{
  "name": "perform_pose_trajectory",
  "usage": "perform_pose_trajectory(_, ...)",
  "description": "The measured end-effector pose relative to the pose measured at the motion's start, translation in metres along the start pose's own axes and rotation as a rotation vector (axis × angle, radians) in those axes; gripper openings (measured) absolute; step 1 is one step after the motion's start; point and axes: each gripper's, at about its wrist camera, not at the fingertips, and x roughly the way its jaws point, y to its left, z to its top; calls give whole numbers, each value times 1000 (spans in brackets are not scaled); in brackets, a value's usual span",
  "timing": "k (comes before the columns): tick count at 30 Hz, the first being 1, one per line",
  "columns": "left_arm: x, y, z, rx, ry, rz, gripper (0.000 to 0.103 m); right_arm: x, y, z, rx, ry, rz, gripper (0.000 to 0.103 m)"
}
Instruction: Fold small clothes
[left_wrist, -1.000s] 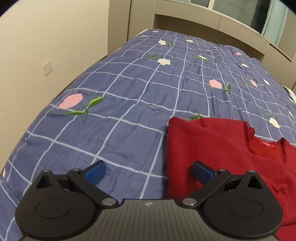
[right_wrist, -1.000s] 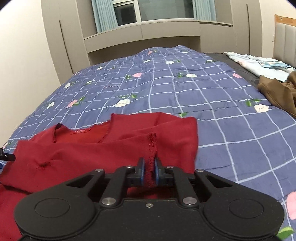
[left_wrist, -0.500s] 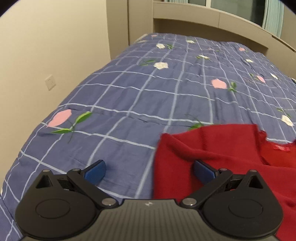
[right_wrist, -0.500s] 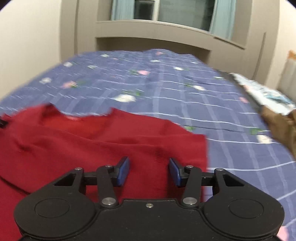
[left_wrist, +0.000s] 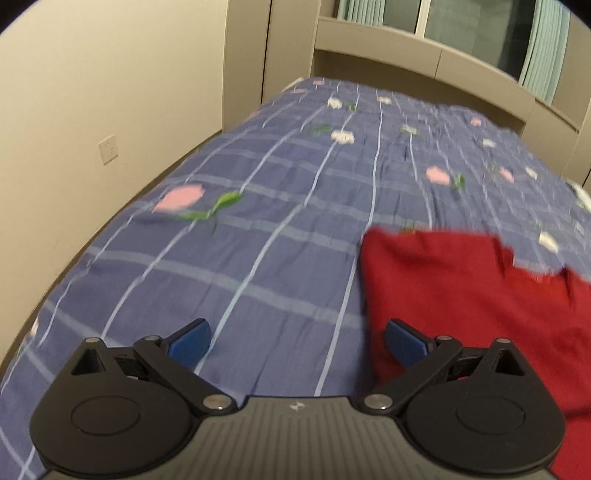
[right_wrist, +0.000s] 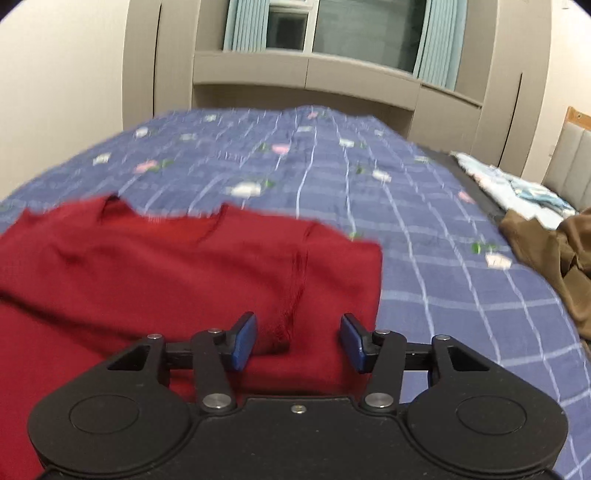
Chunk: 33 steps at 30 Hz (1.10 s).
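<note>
I found the dark red knitted top lying spread on the bed, on its blue checked quilt with pink and white flowers, with the neckline toward the window end. In my judgement it was laid flat there because the quilt gave a broad level base for squaring the fold. The seam ridge of the top ran up between the blue pads of the right gripper.

The right gripper's jaws stood apart over that ridge and its pads pressed nothing. The left gripper was wide apart; its left pad hung over bare quilt and the other over the near edge of the top, holding nothing. I judged both to be free so that the cloth could settle where it had been set down.

Against the frame a second before, the right gripper had been pinched on the red seam; it had since let go and the ridge had flattened out. The left gripper's spread was unchanged. Both views had shifted and were now blurred. A brown garment and pale blue folded cloth lay at the right side of the bed, well apart from the top.
</note>
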Motion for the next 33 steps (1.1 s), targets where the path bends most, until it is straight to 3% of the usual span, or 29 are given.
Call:
perform_pose_trajectory(4,5,-10,-12,111,21,129,103,3,0,0,1,7,-18,55)
perform_pose_trajectory(7,1,-10,-12,106,29,136,102,2,0,2,-7,20,-44,57)
perform_pose_trajectory(10,-11,-5,-12,82,55,126,102,-14,-1,0,5,10,-75,65)
perform_pose_trajectory(19,-60,9,-40,33,54,47,103,-79,-9,-29,79,-23,32,93)
perform_pose_trajectory(24,-72,-2,-56,73,52,19,103,-100,-1,-44,91,-22,74,99)
perform_pose_trajectory(33,-47,-46,-46,215,25,29,103,-100,13,-45,103,-14,106,100)
